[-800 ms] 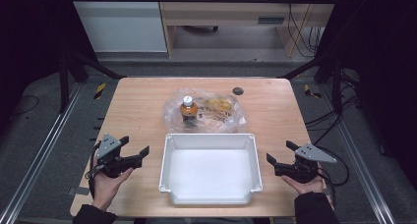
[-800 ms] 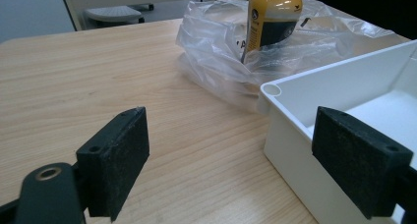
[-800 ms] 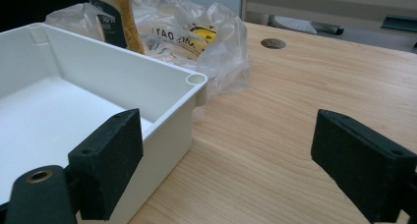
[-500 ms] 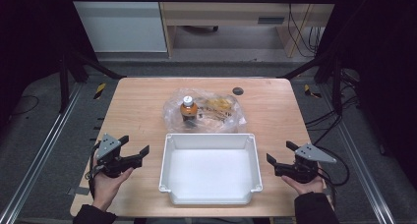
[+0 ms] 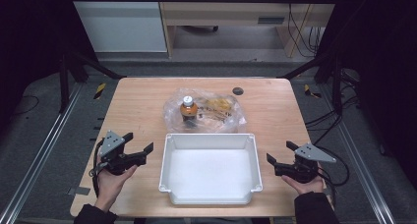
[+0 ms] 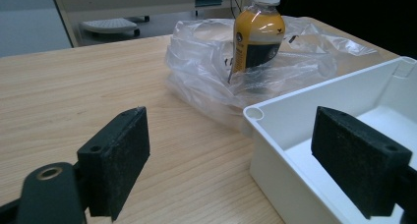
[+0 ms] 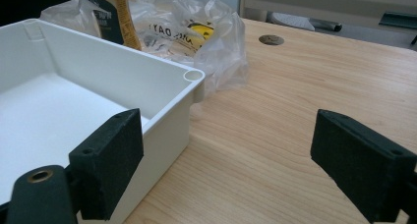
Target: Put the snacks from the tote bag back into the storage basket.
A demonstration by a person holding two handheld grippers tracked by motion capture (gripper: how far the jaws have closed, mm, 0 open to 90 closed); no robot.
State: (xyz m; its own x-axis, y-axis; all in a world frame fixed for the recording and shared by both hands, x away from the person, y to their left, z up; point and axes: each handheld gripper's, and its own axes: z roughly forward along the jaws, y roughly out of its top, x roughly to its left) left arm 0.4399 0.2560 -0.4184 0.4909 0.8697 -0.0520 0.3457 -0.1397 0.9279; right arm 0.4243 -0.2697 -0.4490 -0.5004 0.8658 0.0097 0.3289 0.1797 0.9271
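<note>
- Jaws of the left gripper (image 5: 140,144) and right gripper (image 5: 280,154) gape wide, holding nothing.
- White bin (image 5: 210,139) sits between them on the table (image 5: 142,101).
- Orange bottle (image 5: 189,108) stands upright on a plastic bag (image 5: 223,117) just behind the bin.

Before us, a light wooden desk (image 5: 137,111) carries a white tub (image 5: 210,200) at its near edge and a crumpled clear plastic bag (image 5: 228,120) just behind it.
</note>
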